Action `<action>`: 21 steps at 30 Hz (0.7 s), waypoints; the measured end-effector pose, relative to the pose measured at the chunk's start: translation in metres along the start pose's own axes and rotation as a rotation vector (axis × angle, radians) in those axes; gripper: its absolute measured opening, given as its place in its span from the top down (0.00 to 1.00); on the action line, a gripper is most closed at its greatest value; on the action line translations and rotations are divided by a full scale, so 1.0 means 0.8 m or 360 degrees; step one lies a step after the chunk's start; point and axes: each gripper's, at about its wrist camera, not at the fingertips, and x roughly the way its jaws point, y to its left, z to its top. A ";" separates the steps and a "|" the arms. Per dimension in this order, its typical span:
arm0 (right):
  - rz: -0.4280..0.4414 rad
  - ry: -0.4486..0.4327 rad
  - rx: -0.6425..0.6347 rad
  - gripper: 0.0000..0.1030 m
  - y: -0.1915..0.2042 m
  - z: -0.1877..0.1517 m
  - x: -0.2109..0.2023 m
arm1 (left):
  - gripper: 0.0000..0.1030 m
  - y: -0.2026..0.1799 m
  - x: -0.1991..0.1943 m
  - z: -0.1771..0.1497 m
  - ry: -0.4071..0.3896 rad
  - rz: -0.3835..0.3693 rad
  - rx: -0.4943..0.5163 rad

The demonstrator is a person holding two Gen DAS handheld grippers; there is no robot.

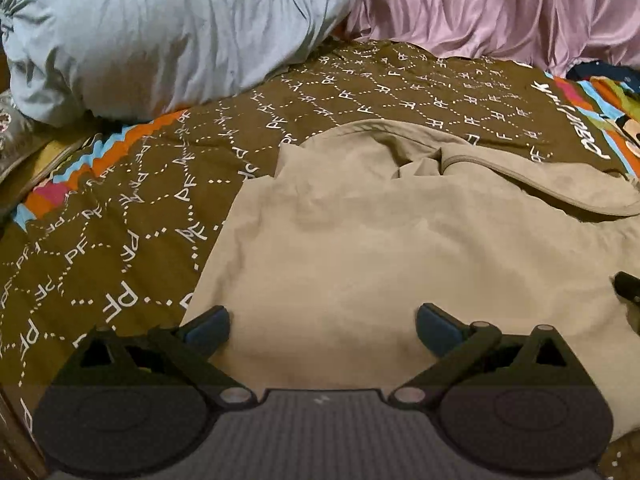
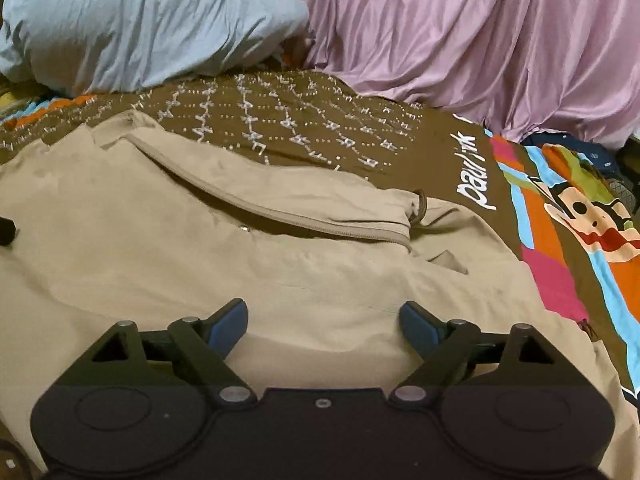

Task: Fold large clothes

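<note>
A large beige jacket [image 1: 380, 248] lies spread on a brown patterned bedspread [image 1: 120, 208]. Its zipper edge and collar fold show in the right wrist view [image 2: 280, 216]. My left gripper [image 1: 323, 326] is open, low over the jacket's near left part, with nothing between its blue pads [image 1: 210, 326]. My right gripper [image 2: 323, 322] is open over the jacket's [image 2: 160, 248] near right part, also empty. A dark tip of the other gripper shows at the right edge of the left wrist view [image 1: 628, 286] and at the left edge of the right wrist view [image 2: 6, 230].
A pale blue pillow [image 1: 160, 36] lies at the back left on the bedspread [image 2: 300, 132]. A mauve satin cloth [image 2: 480, 48] hangs behind the bed. A colourful cartoon print [image 2: 580, 216] covers the bedspread's right side.
</note>
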 end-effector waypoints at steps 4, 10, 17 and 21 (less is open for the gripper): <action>0.0108 -0.0089 0.0106 0.15 -0.020 0.002 -0.051 | 0.01 0.002 -0.006 0.005 -0.0015 -0.0024 -0.0015; 0.0103 -0.0066 0.0210 0.05 -0.065 -0.029 -0.139 | 0.01 0.009 -0.021 0.002 -0.0025 -0.0070 -0.0055; 0.0065 -0.0036 0.0723 0.05 -0.135 -0.091 -0.196 | 0.01 0.038 -0.068 -0.017 -0.0070 -0.0176 -0.0195; -0.0173 -0.0083 0.0920 0.20 -0.167 -0.116 -0.211 | 0.01 0.061 -0.081 -0.042 0.0041 -0.0263 -0.0410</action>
